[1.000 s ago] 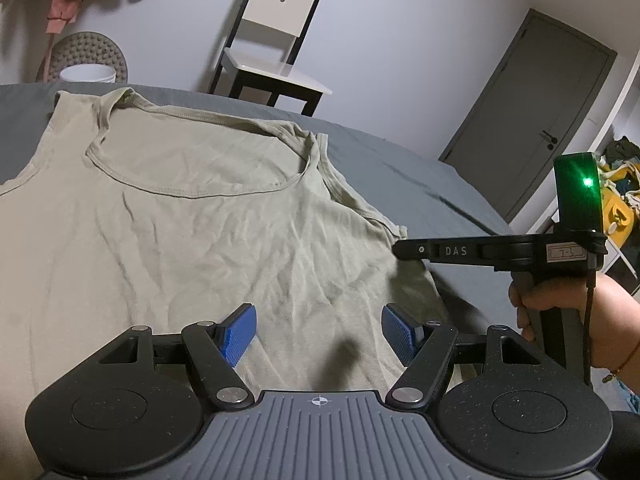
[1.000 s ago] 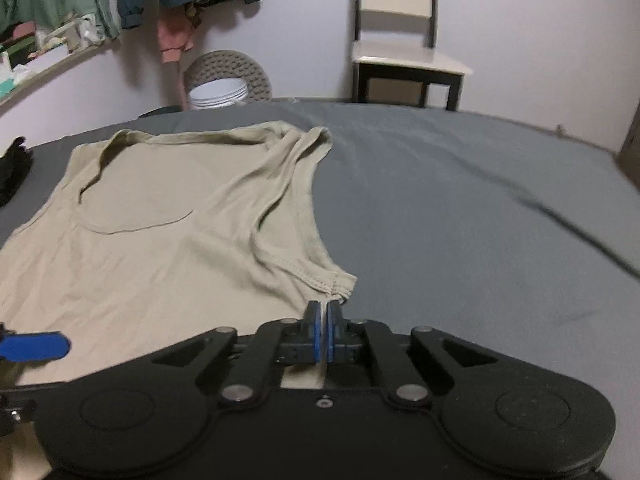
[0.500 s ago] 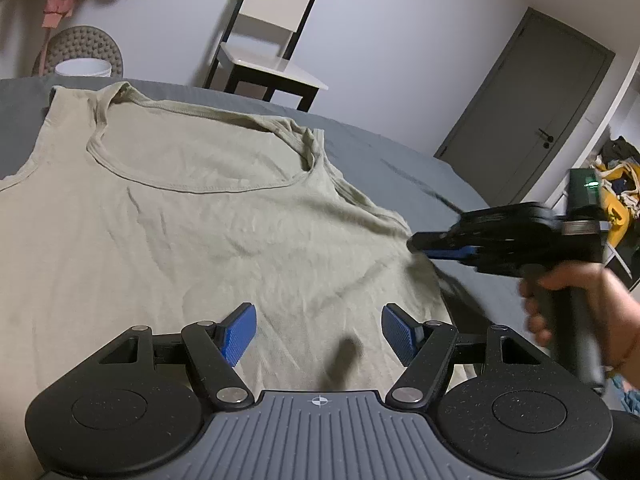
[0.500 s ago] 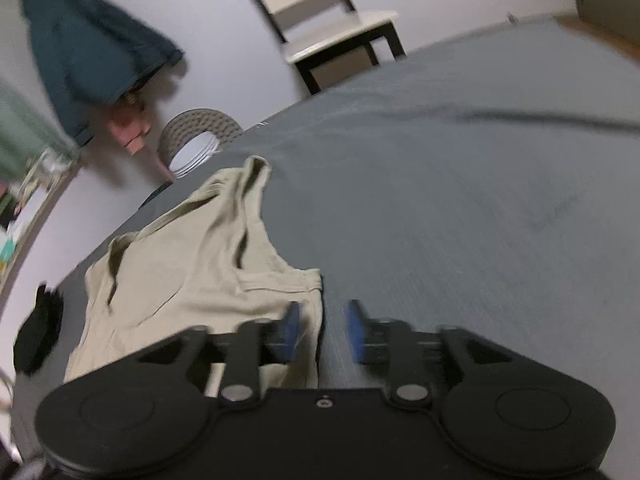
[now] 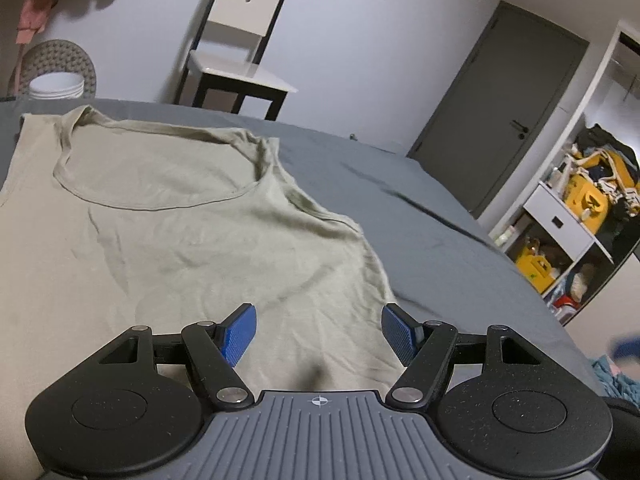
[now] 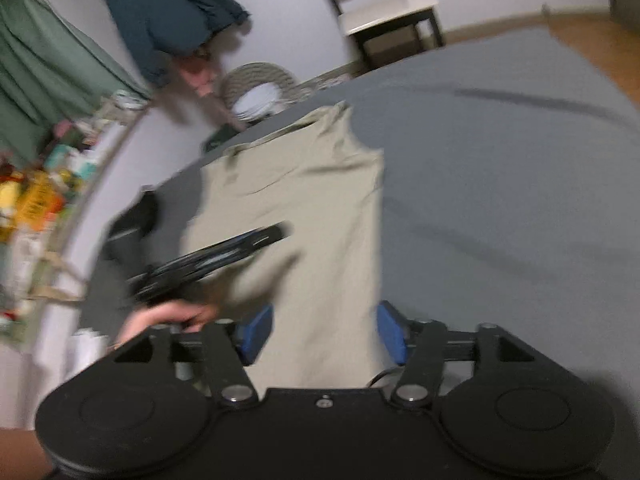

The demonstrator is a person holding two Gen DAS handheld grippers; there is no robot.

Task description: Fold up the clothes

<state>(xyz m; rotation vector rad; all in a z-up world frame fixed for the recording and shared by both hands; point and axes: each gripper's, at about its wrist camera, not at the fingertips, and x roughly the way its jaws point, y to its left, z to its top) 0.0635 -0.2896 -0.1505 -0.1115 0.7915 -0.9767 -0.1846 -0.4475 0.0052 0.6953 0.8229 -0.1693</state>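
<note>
Beige tank top [image 5: 192, 240] lies spread flat on grey bed [image 5: 440, 232], neckline toward far edge. Left claw [image 5: 318, 334] wide open, empty, hovering over the lower right part of the top. Right claw [image 6: 320, 330] also spread wide, gripping nothing; the top's edge shows between its pads, contact uncertain in the blurred view. White chair [image 5: 240, 52] beyond bed

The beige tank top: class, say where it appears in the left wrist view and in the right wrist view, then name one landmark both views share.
Left wrist view: the beige tank top fills the left and centre, spread flat on the grey bed.
Right wrist view: the tank top runs up the centre, blurred.
Shared landmark: the white chair by the far wall.
</note>
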